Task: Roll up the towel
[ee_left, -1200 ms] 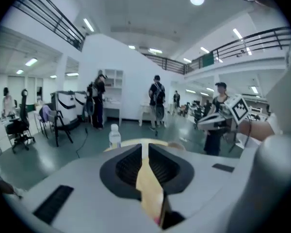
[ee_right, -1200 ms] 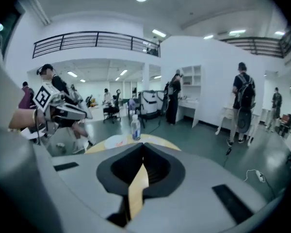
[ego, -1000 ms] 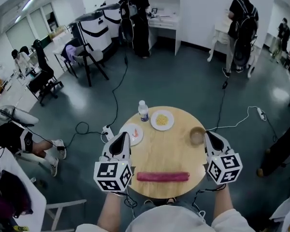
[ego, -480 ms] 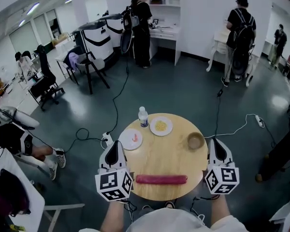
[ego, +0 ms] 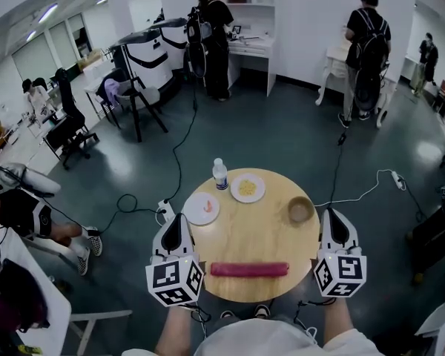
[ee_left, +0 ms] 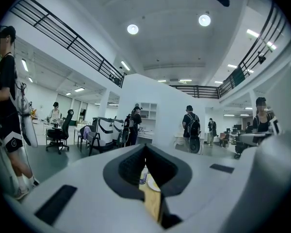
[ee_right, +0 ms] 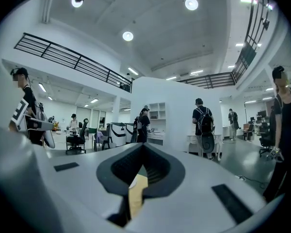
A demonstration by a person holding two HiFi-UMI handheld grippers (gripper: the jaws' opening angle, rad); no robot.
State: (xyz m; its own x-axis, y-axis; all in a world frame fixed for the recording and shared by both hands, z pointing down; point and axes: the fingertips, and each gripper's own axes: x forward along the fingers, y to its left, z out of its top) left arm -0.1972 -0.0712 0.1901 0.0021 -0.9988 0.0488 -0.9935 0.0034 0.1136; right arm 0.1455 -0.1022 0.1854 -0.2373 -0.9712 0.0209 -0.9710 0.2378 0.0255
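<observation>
The towel [ego: 249,269] lies rolled into a long dark-red cylinder near the front edge of the round wooden table [ego: 256,228]. My left gripper [ego: 176,228] hangs off the table's left edge, shut and empty, level with the roll but apart from it. My right gripper [ego: 334,225] is off the right edge, also shut with nothing in it. In the left gripper view the jaws meet at the tip [ee_left: 145,149], with a sliver of tabletop and a bottle [ee_left: 143,175] seen past them. The right gripper view shows closed jaws [ee_right: 144,149] over a strip of table.
On the table's far half stand a water bottle [ego: 220,174], a plate of yellow food [ego: 248,187], a plate with pink bits [ego: 202,208] and a small bowl [ego: 301,211]. Cables cross the floor. People stand at desks far behind; a seated person [ego: 15,206] is at left.
Both grippers have drawn back and outward from the table's sides, the right one rising a little. The rolled towel has stayed where it lies.
</observation>
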